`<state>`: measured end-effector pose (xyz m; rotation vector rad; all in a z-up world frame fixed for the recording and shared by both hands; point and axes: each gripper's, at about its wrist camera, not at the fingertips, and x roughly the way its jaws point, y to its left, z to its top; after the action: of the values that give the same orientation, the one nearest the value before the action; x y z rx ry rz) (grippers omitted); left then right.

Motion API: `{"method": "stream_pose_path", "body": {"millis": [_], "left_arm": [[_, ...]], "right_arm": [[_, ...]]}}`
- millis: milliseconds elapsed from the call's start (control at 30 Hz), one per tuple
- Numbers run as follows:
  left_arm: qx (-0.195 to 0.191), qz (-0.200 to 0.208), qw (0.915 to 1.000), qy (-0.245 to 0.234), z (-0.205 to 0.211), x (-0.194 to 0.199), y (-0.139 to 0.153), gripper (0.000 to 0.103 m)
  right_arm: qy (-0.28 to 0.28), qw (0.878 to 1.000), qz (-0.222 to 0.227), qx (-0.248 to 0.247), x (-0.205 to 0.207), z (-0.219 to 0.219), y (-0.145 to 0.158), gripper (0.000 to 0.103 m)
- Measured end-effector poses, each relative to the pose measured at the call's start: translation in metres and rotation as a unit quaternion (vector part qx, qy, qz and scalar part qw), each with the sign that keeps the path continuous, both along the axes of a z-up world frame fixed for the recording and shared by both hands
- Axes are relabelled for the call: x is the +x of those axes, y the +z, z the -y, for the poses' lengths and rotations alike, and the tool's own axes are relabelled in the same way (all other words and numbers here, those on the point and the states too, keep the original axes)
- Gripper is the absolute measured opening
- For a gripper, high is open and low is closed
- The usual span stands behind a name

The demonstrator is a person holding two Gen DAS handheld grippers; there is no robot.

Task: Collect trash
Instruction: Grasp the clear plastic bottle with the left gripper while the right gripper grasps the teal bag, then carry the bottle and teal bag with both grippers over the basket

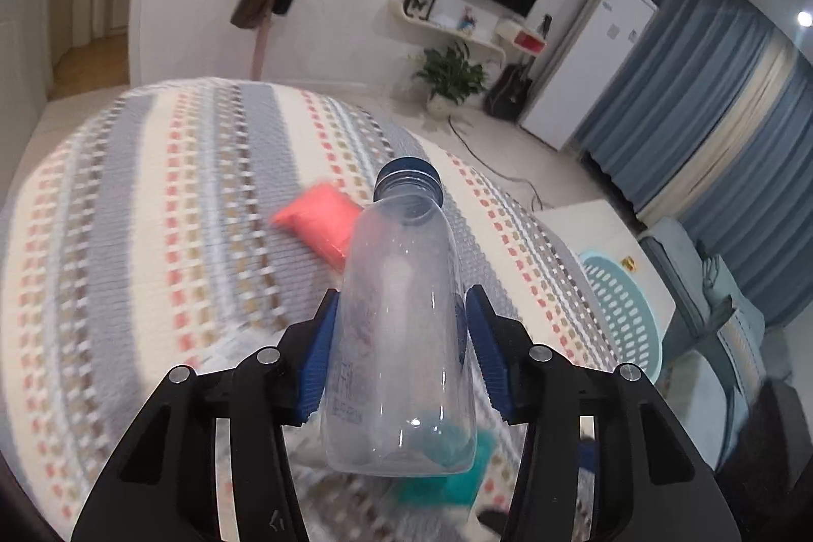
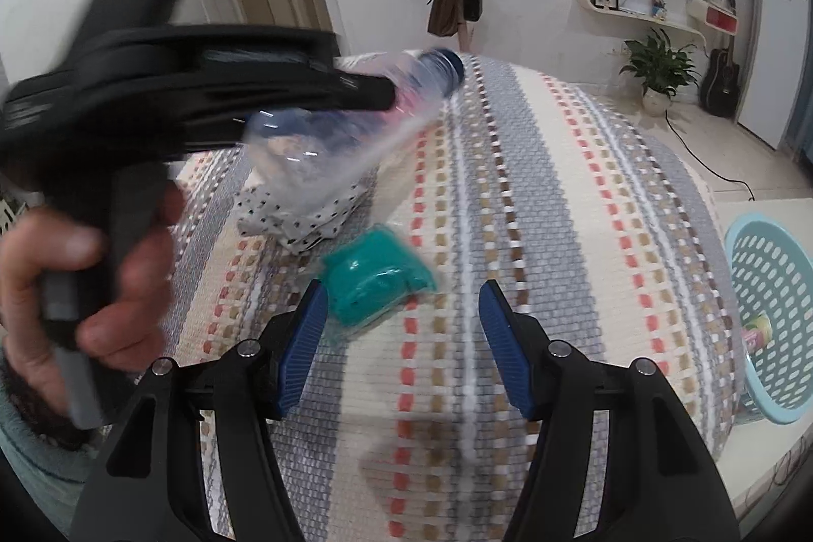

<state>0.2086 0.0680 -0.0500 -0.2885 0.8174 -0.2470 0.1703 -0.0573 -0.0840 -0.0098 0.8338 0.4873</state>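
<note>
Bed cover (image 1: 152, 206) smeared by motion blur in left wrist view, pattern soft. Red packet (image 1: 317, 222) blurred, partly hidden behind clear bottle (image 1: 401, 328); label unreadable. Teal packet (image 1: 447, 476) seen only through and under bottle base, shape unclear. Print on bottle wall too faint to read. In right wrist view, left gripper (image 2: 376, 95) and hand (image 2: 86, 288) blurred; pad contact on bottle not discernible there. Laundry basket (image 2: 762, 323) cut by right edge; contents too small to identify.
</note>
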Motion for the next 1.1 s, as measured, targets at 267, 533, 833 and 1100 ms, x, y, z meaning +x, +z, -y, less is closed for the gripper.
{"method": "stream_pose_path", "body": {"millis": [267, 533, 833, 1100], "left_arm": [[-0.001, 0.035, 0.9979, 0.054, -0.046, -0.062, 0.013, 0.048], [0.018, 0.036, 0.9946, 0.096, -0.075, -0.102, 0.001, 0.048], [0.02, 0.032, 0.9939, 0.103, -0.077, -0.124, -0.008, 0.048], [0.025, 0.059, 0.9938, 0.091, -0.057, -0.132, 0.006, 0.048]], "right_arm": [[0.014, 0.999, -0.052, -0.001, 0.004, -0.023, -0.011, 0.061], [-0.025, 0.997, -0.072, 0.006, 0.022, -0.039, -0.018, 0.061], [-0.051, 0.996, -0.032, -0.065, 0.014, -0.054, -0.02, 0.045], [-0.061, 0.996, -0.02, -0.059, 0.006, -0.038, -0.012, 0.036]]}}
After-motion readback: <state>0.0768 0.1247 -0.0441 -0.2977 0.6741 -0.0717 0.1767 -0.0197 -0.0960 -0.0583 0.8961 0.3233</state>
